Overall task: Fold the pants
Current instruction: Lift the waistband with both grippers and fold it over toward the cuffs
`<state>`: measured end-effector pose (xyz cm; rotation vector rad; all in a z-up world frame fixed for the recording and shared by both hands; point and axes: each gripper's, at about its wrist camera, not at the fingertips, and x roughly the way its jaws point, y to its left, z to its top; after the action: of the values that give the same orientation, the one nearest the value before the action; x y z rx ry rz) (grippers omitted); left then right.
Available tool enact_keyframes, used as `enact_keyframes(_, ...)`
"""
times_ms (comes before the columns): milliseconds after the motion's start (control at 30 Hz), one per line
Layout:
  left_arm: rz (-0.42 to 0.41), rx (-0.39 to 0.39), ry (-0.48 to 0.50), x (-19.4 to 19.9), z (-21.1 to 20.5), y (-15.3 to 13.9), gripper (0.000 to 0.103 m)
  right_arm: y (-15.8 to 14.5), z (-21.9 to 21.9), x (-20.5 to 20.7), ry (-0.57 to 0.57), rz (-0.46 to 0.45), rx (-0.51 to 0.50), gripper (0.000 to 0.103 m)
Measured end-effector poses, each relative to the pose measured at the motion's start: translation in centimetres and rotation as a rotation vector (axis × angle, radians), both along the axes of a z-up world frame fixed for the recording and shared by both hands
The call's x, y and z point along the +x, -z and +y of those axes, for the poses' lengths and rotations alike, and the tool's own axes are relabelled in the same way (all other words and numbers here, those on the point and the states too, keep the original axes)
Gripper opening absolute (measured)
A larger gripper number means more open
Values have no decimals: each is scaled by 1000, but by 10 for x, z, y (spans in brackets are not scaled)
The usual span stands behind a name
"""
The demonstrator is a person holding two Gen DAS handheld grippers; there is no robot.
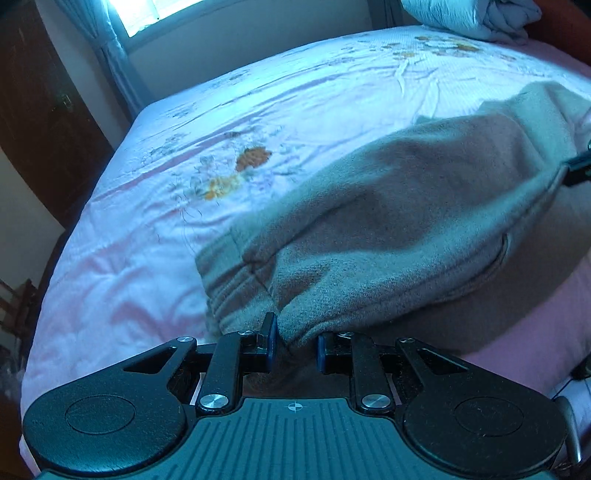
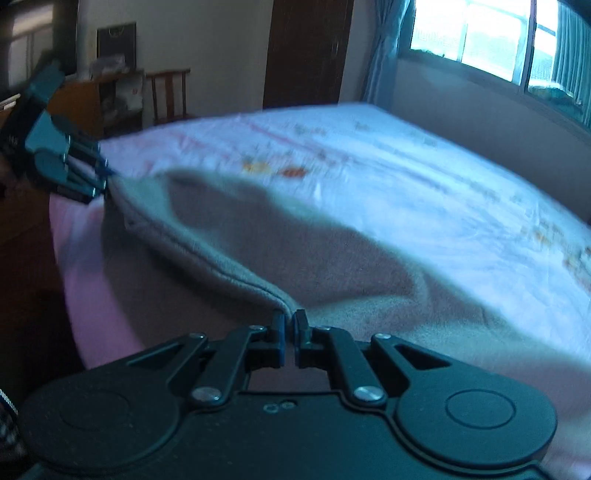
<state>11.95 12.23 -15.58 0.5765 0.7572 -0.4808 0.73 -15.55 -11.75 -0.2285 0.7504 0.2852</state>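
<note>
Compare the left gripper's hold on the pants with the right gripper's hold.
The left gripper bites a thick bunch of the pants, so its jaws stand apart; the right gripper pinches one thin seamed edge, jaws nearly touching. The left grips by the gathered end, the right farther along the same edge. Both hold the grey cloth up off the bed.

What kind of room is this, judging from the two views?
Most likely a bedroom in a home. A wide bed with a pale floral cover fills both views, folded bedding lies at its far end, and a curtained window and a dark wooden wardrobe stand behind.
</note>
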Motion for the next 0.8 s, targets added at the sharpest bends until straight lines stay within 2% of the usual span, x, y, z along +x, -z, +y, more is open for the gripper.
enact_keyframes(133,-46,53,-5,-13,-11,9,21,23,8,-12,20,37,-32,0)
enact_keyframes(200,-67,68,-21,-15,-16,8,23,30,10,-10,34,63,-38,7)
enact_keyframes(300,-55,25,-86,-17,-9,-3,40,25,12,-13,62,73,-1,15)
enact_keyframes(367,-24,-44,-155,-20,3,-13,70,16,7,-16,84,76,44,23)
enact_keyframes(400,-5,-85,-190,-22,11,-16,75,13,4,-18,101,77,71,28)
enact_keyframes(500,89,-237,-308,-23,34,-23,76,13,-9,-26,167,128,211,31)
enact_keyframes(667,298,-609,-581,-17,75,-15,76,28,-38,-26,319,246,466,34)
enact_keyframes(733,383,-732,-636,-17,81,-9,76,31,-44,-27,374,280,536,36)
enact_keyframes(800,453,-802,-672,-18,76,2,76,34,-52,-27,411,299,597,39)
